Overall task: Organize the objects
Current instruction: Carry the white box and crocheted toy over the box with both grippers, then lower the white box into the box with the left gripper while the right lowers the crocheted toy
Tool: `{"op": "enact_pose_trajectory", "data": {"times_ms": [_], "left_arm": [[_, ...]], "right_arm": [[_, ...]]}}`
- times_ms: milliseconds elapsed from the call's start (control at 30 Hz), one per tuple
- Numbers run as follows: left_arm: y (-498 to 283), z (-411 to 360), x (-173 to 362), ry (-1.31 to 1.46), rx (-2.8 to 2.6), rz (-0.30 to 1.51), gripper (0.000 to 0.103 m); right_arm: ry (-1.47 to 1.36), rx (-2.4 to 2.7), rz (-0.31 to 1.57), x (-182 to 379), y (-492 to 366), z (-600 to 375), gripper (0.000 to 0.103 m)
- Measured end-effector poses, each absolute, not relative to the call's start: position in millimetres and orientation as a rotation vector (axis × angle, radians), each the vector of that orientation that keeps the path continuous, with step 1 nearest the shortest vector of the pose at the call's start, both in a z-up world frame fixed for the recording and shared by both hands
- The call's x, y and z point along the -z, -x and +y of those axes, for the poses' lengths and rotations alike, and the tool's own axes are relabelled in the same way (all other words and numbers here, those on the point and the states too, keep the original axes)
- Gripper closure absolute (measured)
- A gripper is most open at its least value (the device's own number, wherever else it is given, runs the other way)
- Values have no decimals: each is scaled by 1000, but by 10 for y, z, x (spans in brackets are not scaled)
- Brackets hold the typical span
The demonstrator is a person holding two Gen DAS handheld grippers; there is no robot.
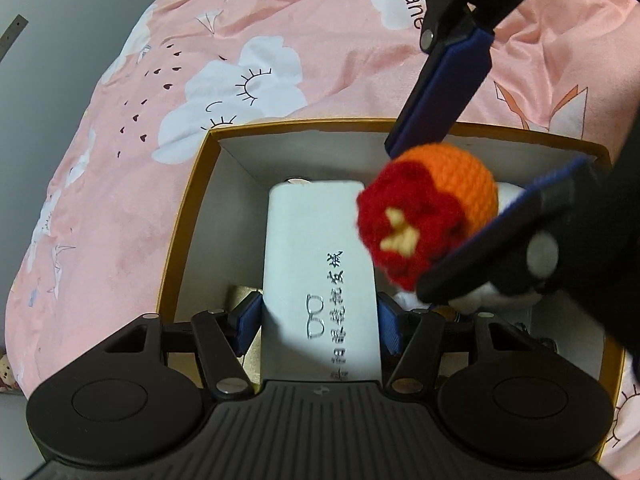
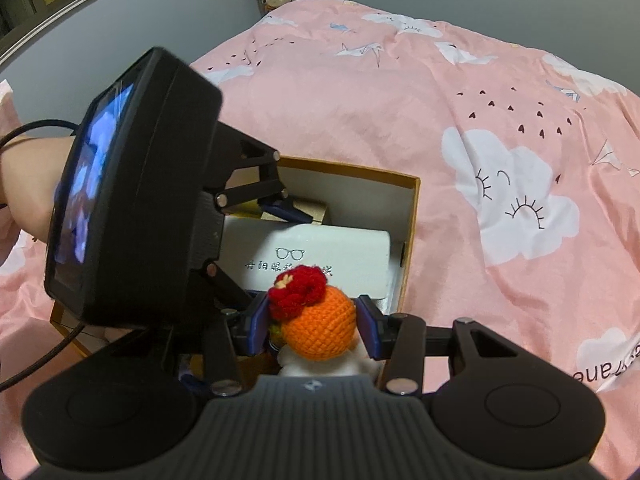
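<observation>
A: Pink cloud-print bed, open cardboard box sitting on it. White glasses case lies inside the box.

B: Left tongs straddle that case, pads pressing its sides. Right tongs pinch the crochet doll above the box.

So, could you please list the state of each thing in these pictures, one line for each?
Cardboard box: open, no lid on it, resting on the pink bedcover.
White glasses case: closed, lying inside the box.
Crochet doll: held above the box.
Left gripper: jaws on both sides of the glasses case, contact unclear.
Right gripper: shut on the crochet doll.
</observation>
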State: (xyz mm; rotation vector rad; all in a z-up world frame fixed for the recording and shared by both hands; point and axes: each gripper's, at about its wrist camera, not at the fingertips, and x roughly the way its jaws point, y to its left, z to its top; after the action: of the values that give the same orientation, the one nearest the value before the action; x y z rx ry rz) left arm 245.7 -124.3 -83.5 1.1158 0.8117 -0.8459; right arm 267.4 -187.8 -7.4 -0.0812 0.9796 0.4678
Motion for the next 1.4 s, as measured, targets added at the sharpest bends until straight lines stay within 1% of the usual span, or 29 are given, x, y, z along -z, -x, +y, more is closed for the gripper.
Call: {"op": "enact_pose_trajectory", "data": {"times_ms": [133, 433, 533, 567, 667, 867, 933, 967, 1000, 1033, 1067, 1100, 1133, 1333, 1367, 1400], "left_arm": [[-2466, -1254, 842, -1108, 844, 810, 27], [-2447, -1093, 673, -1021, 845, 818, 27], [-2421, -966, 565, -994, 818, 800, 25], [-2417, -912, 523, -973, 813, 803, 23], [-2420, -770, 433, -922, 790, 819, 22], [-2409, -560, 393, -823, 741, 879, 22], [-2439, -511, 413, -754, 723, 929, 25], [-2457, -487, 427, -718, 719, 954, 31], [-2482, -471, 449, -672, 719, 985, 33], [-2503, -464, 472, -646, 719, 1010, 33], [-2526, -459, 488, -627, 723, 1026, 42], [-2540, -451, 508, -616, 729, 1032, 54], [-2528, -425, 513, -601, 748, 1042, 58], [-2586, -403, 478, -641, 800, 1041, 59], [-2604, -401, 471, -653, 800, 1043, 63], [-2612, -411, 458, -675, 790, 1037, 65]], "right_arm": [[107, -460, 968, 87, -2666, -1838, 55], [128, -438, 936, 31, -2701, -1884, 55], [118, -426, 920, -8, -2745, -1908, 55], [116, -426, 915, -18, -2760, -1913, 55], [113, -419, 904, -36, -2807, -1914, 55], [103, -402, 894, -47, -2897, -1886, 55], [106, -398, 891, -45, -2923, -1867, 55], [108, -397, 892, -42, -2939, -1856, 55], [109, -394, 892, -36, -2955, -1847, 55], [110, -391, 893, -29, -2974, -1838, 55], [110, -388, 894, -24, -2990, -1831, 55], [109, -387, 896, -20, -3006, -1822, 55], [109, -387, 897, -19, -3017, -1814, 55], [117, -388, 900, 6, -3074, -1771, 55], [119, -389, 900, 13, -3082, -1762, 55], [122, -390, 900, 19, -3092, -1750, 55]]}}
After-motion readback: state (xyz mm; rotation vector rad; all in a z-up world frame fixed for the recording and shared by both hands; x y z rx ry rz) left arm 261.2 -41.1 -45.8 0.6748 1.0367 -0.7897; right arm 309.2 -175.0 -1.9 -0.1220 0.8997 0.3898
